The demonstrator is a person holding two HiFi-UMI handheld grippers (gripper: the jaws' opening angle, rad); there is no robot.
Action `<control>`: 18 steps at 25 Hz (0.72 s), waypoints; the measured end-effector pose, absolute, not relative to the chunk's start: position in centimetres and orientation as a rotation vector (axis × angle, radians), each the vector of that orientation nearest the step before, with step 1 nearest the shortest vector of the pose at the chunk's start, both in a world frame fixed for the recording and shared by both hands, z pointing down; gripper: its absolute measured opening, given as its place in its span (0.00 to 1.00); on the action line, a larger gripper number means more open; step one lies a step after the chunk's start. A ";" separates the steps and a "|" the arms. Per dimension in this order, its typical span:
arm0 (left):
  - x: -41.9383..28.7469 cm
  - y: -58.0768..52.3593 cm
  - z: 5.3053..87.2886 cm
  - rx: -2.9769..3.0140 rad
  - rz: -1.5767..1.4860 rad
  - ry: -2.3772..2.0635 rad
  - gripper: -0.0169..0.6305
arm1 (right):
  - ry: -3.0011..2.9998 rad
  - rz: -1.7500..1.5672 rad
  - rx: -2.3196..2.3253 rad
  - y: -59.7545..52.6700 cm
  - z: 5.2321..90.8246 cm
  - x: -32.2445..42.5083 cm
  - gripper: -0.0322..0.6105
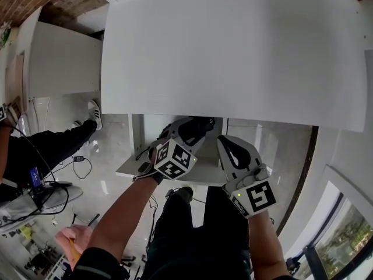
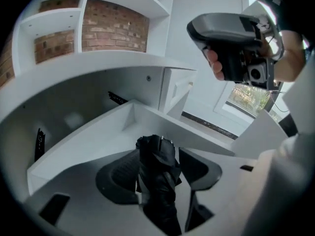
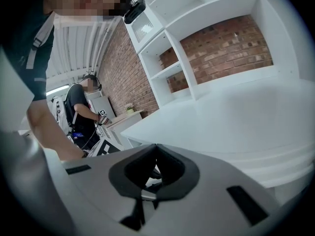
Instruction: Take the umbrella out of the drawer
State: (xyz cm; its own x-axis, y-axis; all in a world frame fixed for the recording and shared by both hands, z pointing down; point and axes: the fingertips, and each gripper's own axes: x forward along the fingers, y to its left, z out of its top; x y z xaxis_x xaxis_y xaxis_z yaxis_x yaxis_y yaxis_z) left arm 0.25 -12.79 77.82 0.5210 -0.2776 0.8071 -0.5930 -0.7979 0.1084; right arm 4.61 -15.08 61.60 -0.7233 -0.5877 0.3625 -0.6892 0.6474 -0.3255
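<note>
The left gripper (image 2: 160, 150) straddled the black umbrella (image 2: 157, 178) in the drawer (image 2: 93, 144), jaws wide, apparently to pinch and lift it, while the right gripper (image 3: 156, 146), closed and empty, hung clear.

Umbrella (image 2: 158, 181): black throughout.
Drawer (image 2: 93, 141): plain white inside.
Left gripper (image 2: 161, 165): pale grey body, black pads (image 2: 118, 178).
Right gripper (image 3: 156, 149): same pale grey with black pads.
Left marker cube (image 1: 173, 159) and right marker cube (image 1: 258, 196): black squares on white.
Desk top (image 1: 233, 51): plain white.
Shelving (image 3: 197, 18): white.
Brick wall (image 2: 114, 29): red-brown with pale mortar lines.
Trousers (image 1: 198, 238): black.
Floor (image 1: 111, 156): glossy pale grey.
Shoe (image 1: 94, 114): white with dark stripes.
</note>
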 end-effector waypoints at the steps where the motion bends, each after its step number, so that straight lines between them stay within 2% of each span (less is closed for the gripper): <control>1: 0.2 -12.7 78.6 2.379 1.193 -0.712 0.41 | -2.637 0.664 1.047 -15.1 61.8 4.9 0.06; 6: -0.3 -12.2 81.5 2.323 1.270 -0.686 0.47 | -2.587 0.740 1.090 -15.0 62.8 7.0 0.06; 18: 0.5 -11.3 85.4 2.195 1.399 -0.567 0.51 | -2.567 0.748 1.096 -15.0 62.4 8.8 0.06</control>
State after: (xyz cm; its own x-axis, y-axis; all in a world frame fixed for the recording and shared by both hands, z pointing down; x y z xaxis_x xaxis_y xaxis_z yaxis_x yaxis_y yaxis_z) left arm 0.46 -11.30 85.44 0.3937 -0.0897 0.9149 -0.5723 -0.8028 0.1675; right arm 8.75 -15.02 62.43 -0.6853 -0.5986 0.4149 -0.7278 0.5850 -0.3580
